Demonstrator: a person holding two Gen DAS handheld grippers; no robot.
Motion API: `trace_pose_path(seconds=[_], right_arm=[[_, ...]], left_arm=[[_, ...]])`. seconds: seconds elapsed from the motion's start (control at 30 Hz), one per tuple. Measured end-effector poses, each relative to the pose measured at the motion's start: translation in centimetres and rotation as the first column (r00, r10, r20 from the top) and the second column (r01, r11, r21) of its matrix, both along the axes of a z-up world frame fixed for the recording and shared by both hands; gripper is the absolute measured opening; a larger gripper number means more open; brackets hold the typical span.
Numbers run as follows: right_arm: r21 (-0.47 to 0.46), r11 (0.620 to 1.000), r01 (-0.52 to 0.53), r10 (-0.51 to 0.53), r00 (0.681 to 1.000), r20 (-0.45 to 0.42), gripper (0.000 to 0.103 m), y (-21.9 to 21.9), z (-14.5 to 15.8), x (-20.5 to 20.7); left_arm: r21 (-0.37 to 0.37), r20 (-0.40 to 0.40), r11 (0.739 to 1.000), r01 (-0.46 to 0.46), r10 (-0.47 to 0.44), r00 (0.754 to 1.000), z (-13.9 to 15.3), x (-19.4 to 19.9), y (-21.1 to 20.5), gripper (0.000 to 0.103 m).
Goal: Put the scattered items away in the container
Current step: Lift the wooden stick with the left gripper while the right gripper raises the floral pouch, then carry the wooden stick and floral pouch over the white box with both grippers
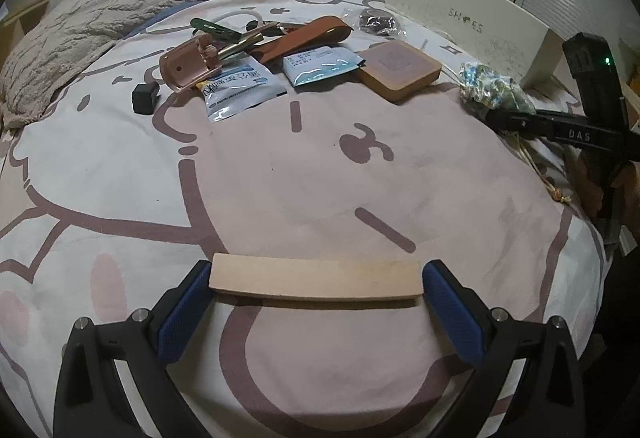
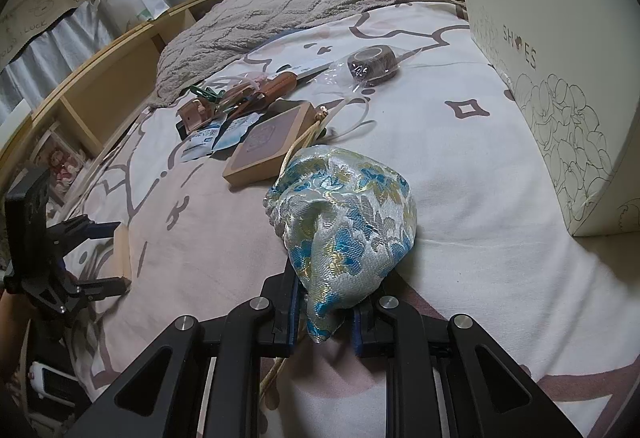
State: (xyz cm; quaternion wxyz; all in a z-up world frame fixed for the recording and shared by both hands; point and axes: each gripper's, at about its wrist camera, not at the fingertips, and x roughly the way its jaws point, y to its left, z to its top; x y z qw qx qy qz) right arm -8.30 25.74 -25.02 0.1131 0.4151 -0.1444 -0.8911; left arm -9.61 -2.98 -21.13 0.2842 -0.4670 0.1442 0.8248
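Note:
My left gripper [image 1: 316, 280] is shut on a pale beige block [image 1: 316, 278], its blue pads [image 1: 184, 310] pressing on both ends just above the bedspread. From the right wrist view the same block [image 2: 122, 254] sits between the left gripper's fingers [image 2: 96, 258]. My right gripper [image 2: 326, 310] is shut on the lower corner of a blue-and-gold brocade pouch [image 2: 344, 206], whose cord trails beneath. That pouch [image 1: 492, 90] lies near the white shoe box [image 1: 472, 26], which stands at the right [image 2: 560, 98].
Scattered on the cartoon bedspread are a rose-gold clip [image 1: 188, 64], a small black cube [image 1: 144, 98], two sachets [image 1: 236, 94], a brown leather strap [image 1: 304, 38], a square brown box [image 1: 400, 68] and a bagged tape roll [image 2: 372, 64]. A fleece blanket [image 1: 100, 18] lies behind them.

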Motion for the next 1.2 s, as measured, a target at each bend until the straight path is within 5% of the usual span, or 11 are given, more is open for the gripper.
trace_pose_path(seconds=[0.4,1.2], right_arm=[[0.01,1.0,0.001,-0.001,0.999,-0.047,0.016,-0.2,0.8,0.5],[-0.015,1.0,-0.018,0.015,0.975,-0.221,0.015,3.1,9.3,4.0]], left_arm=[[0.0,-0.062,1.0,-0.029,0.029,0.998,0.5,0.5,-0.1,0.1],[0.199,-0.172,0.979,-0.037,0.072,0.983,8.1,0.4,5.1,0.1]])
